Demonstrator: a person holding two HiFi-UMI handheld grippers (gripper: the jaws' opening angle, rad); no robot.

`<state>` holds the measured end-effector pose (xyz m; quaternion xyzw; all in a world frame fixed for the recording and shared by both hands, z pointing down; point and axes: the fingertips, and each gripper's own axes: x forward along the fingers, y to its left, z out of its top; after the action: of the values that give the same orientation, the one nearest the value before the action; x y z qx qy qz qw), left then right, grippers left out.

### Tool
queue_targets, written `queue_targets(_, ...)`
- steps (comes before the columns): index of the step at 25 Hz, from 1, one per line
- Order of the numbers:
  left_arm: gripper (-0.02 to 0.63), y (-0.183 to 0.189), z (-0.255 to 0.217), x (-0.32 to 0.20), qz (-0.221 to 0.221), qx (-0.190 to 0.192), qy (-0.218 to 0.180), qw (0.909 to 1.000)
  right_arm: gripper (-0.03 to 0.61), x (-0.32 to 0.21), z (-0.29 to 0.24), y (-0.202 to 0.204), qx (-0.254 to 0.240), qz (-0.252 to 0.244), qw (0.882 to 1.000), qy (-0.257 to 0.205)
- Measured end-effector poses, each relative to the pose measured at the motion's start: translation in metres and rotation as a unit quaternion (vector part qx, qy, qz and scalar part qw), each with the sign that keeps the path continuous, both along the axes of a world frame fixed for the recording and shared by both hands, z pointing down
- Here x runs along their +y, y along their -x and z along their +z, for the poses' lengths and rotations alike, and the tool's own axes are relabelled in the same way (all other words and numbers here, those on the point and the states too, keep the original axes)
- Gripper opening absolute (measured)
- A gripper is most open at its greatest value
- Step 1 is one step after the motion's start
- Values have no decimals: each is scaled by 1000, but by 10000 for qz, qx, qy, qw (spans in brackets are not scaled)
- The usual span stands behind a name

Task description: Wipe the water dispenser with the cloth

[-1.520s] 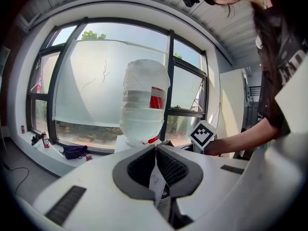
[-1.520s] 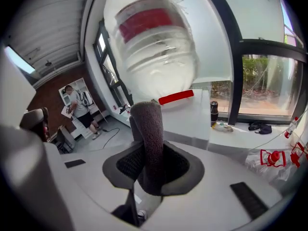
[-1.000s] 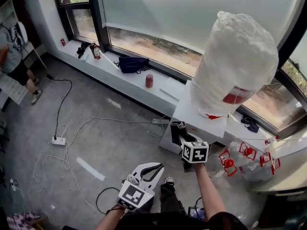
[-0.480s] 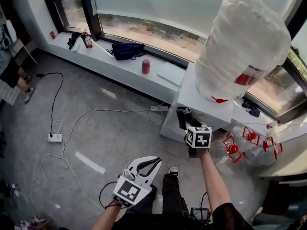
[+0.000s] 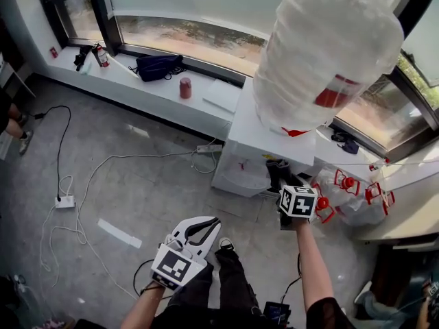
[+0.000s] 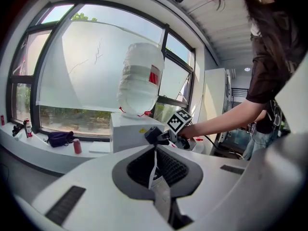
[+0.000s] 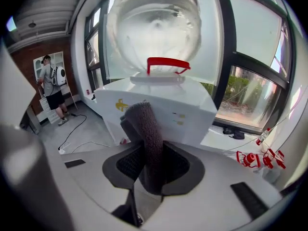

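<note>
Cloth (image 7: 144, 138): being pinched in the right gripper (image 5: 280, 177), at the water dispenser (image 5: 250, 146) front.
Change: being carried rightward along that front over the last second; wiping judged under way.
Left gripper (image 5: 204, 225): being held pressed together, empty, well apart.

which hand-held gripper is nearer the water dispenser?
Right. The right hand-held gripper, shut on the cloth, is close in front of the water dispenser; the left hand-held gripper hangs lower, back by the person's legs.
</note>
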<state>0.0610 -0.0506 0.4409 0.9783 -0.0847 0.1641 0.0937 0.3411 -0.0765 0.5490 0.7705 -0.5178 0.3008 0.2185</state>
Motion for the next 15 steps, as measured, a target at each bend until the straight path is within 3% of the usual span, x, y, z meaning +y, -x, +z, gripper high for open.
queue_targets(8,20,-37,0,9,89,77,-12,9999,106,60,2,-68,176,426,9987,238)
queue_targets(11,20,-39,3,5,65,-4,-139,9999,106,70,3,-61,94,285,9992,248)
queue_targets(15,20,-36,8,-8,-99,-48,-245,9996,106,69,6,-21,17,-218,9994,269)
